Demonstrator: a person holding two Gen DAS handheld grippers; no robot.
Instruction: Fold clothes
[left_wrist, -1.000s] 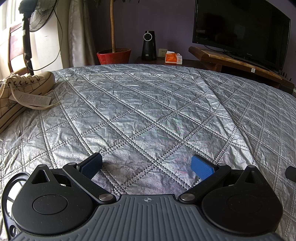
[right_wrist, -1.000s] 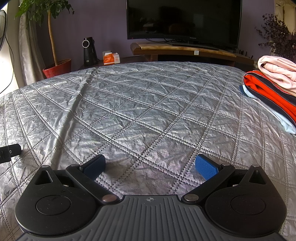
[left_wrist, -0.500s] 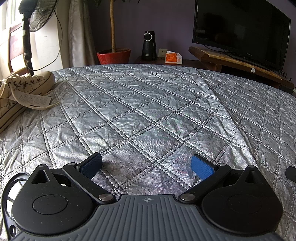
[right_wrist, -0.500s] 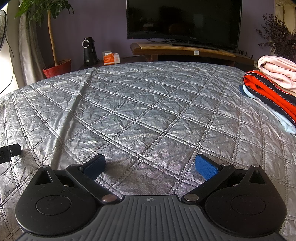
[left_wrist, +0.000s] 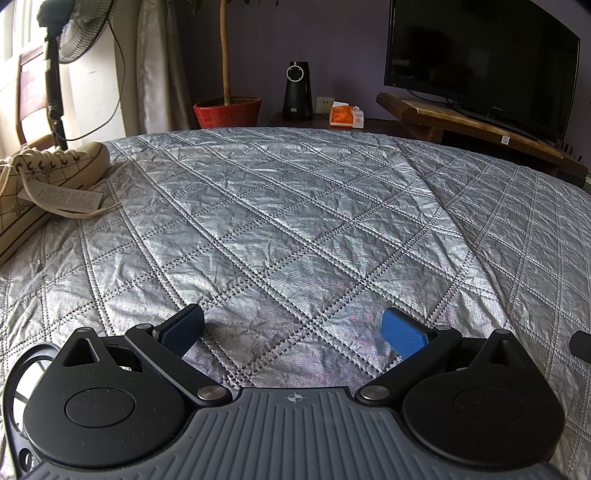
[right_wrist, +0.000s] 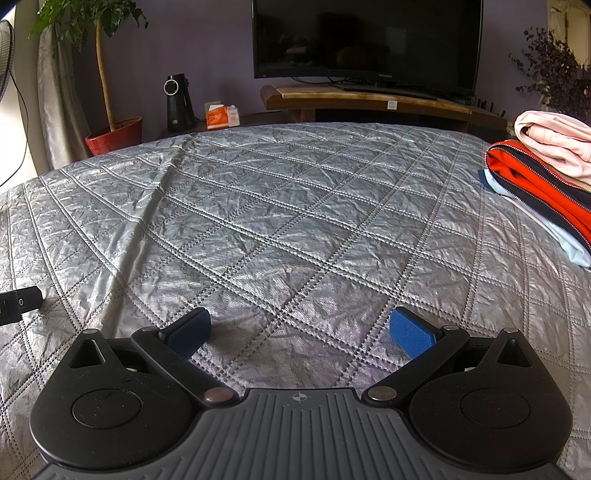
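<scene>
A stack of folded clothes (right_wrist: 543, 181) lies at the right edge of the right wrist view: a pink garment on top, a red and navy zipped one under it, pale blue at the bottom. My right gripper (right_wrist: 300, 332) rests low over the silver quilted bedspread (right_wrist: 295, 221), open, with nothing between its blue pads and well left of the stack. My left gripper (left_wrist: 292, 329) is also open and empty over the same bedspread (left_wrist: 295, 221). No garment shows in the left wrist view.
A cream sneaker (left_wrist: 40, 184) with a paper tag lies at the bed's left edge. Beyond the bed stand a TV (right_wrist: 367, 38) on a wooden stand, a red plant pot (left_wrist: 227, 110), a black speaker (left_wrist: 297, 90) and a fan (left_wrist: 62, 44). The other gripper's tip (right_wrist: 18, 302) shows far left.
</scene>
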